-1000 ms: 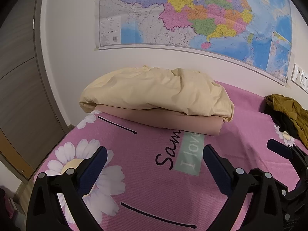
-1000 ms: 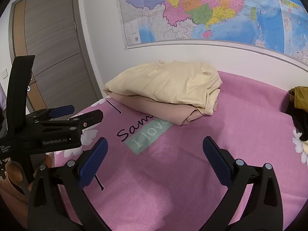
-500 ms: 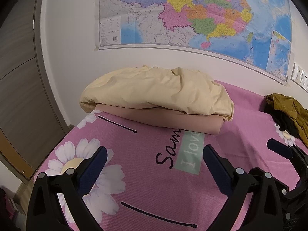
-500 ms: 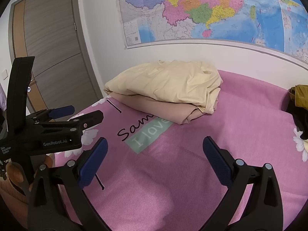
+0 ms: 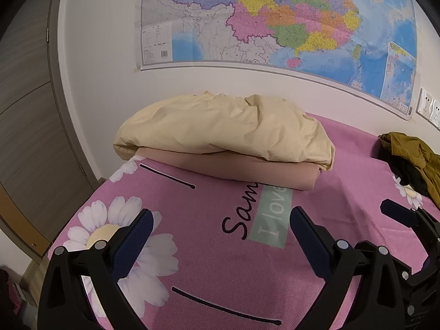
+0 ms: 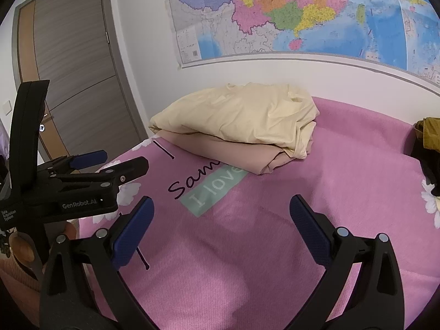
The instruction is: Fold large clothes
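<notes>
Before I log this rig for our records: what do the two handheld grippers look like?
Both are black plastic clamp-style frames with silver rivets and dark blue textured finger pads. The left gripper carries white lettering, "GenRobot.AI" and "Data Acquisition System". The right gripper matches it. No cables visible.

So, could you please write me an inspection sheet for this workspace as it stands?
Surface: pink daisy-print bedsheet with lettering, lying flat.
Job's things: cream folded cloth stacked on a beige folded cloth, at the far side near the wall.
Clutter: crumpled olive-brown garment over a black garment, far right.
Grippers: left gripper open, empty; right gripper open, empty; both above the sheet.
Cables: nothing seen.
Surroundings: colourful wall map, grey-brown wooden door, white wall sockets.
</notes>
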The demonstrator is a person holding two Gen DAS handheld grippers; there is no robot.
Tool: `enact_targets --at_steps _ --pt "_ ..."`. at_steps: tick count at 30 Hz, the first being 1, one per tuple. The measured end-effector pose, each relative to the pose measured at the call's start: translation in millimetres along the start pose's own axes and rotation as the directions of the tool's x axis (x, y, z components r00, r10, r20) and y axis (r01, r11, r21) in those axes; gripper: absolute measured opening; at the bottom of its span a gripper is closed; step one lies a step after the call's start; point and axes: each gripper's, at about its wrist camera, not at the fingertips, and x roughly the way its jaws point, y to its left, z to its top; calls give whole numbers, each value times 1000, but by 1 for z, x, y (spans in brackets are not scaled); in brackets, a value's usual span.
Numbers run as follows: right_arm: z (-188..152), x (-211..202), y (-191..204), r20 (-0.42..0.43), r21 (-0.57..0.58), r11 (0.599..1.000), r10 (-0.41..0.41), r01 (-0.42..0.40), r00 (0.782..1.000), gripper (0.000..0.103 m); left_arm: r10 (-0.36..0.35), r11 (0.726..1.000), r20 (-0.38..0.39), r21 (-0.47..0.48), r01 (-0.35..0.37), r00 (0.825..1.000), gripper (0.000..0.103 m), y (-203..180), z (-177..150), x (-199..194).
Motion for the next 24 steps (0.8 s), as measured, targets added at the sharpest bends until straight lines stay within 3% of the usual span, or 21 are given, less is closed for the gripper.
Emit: enact_targets --at_steps 16,24 --pt "-2 -1 0 6 7 1000 3 -3 1000 97 -9 1000 -3 -3 9 1000 96 0 -1 0" --pt "-3 -2 1 7 14 1000 -6 5 1000 97 12 1000 31 2 -12 999 96 -3 -3 -4"
